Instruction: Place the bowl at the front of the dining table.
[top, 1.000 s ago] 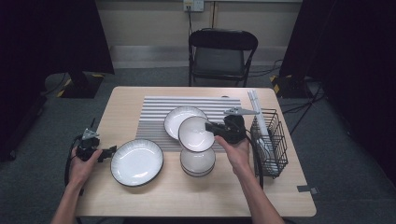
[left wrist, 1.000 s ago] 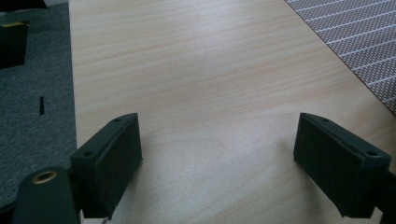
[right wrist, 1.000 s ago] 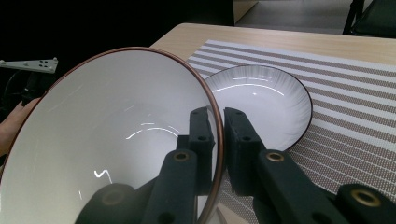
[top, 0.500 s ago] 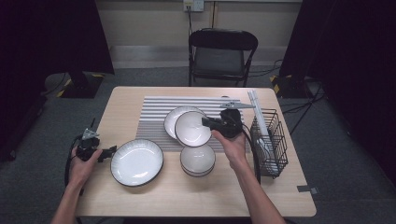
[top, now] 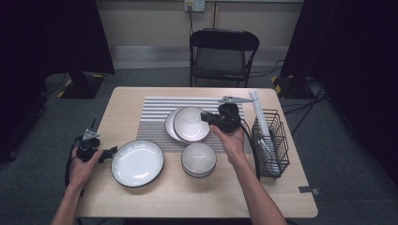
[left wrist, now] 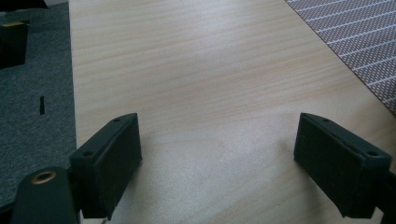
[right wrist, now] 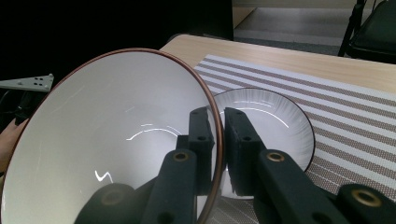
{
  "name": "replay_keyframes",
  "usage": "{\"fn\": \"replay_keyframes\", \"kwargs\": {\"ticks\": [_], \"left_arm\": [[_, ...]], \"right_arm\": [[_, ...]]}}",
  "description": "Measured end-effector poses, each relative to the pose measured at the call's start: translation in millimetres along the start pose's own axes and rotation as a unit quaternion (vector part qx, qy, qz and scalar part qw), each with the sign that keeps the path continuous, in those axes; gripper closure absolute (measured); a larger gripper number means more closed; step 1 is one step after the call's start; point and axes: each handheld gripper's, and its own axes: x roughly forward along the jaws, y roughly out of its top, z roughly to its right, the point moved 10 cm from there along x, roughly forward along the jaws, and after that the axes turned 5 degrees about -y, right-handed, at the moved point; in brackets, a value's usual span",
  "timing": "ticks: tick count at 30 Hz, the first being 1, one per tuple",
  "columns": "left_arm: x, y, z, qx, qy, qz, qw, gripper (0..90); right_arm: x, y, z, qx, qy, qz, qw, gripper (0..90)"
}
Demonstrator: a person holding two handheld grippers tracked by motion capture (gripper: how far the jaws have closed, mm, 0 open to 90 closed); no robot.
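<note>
right gripper (right wrist: 218,140) clamped on rim of white bowl (top: 191,124), bowl held tilted above striped mat (top: 155,108), overlapping a plate (right wrist: 275,121) lying there. stacked bowls (top: 199,159) just below, wire rack (top: 272,140) close at right edge. left gripper (left wrist: 219,158) jaws wide, nothing between, over bare table (left wrist: 196,70) beside large plate (top: 137,162).

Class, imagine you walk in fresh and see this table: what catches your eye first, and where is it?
First, the white bowl held off the table over the striped mat, its rim pinched by the right hand-held gripper. Next, the big white plate near the table's front left, with the left hand-held gripper open just beside it. Last, the black wire rack at the right edge.
</note>
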Motion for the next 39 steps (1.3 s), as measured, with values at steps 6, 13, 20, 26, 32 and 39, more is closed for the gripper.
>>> {"fn": "replay_keyframes", "kwargs": {"ticks": [6,13,20,26,32,39], "left_arm": [[0.0,0.0,0.0,0.000,0.000,0.000,1.0000,14.4],[0.0,0.0,0.0,0.000,0.000,0.000,1.0000,14.4],[0.0,0.0,0.0,0.000,-0.001,0.000,1.0000,14.4],[0.0,0.0,-0.1,0.001,0.000,0.000,1.0000,14.4],[-0.1,0.0,-0.2,0.001,0.000,0.000,1.0000,14.4],[0.0,0.0,0.0,0.000,-0.001,0.000,1.0000,14.4]], "right_arm": [[6.0,5.9,0.9,-0.003,-0.005,0.001,1.0000,82.1],[15.6,5.1,5.3,0.001,-0.009,-0.005,0.9999,82.0],[22.2,10.7,9.4,0.003,-0.017,-0.008,0.9998,82.0],[31.9,12.5,12.9,0.007,-0.020,-0.011,0.9997,82.0],[39.6,11.1,22.6,0.016,-0.027,-0.016,0.9994,81.9],[49.3,12.4,34.6,0.026,-0.044,-0.023,0.9984,82.0]]}}
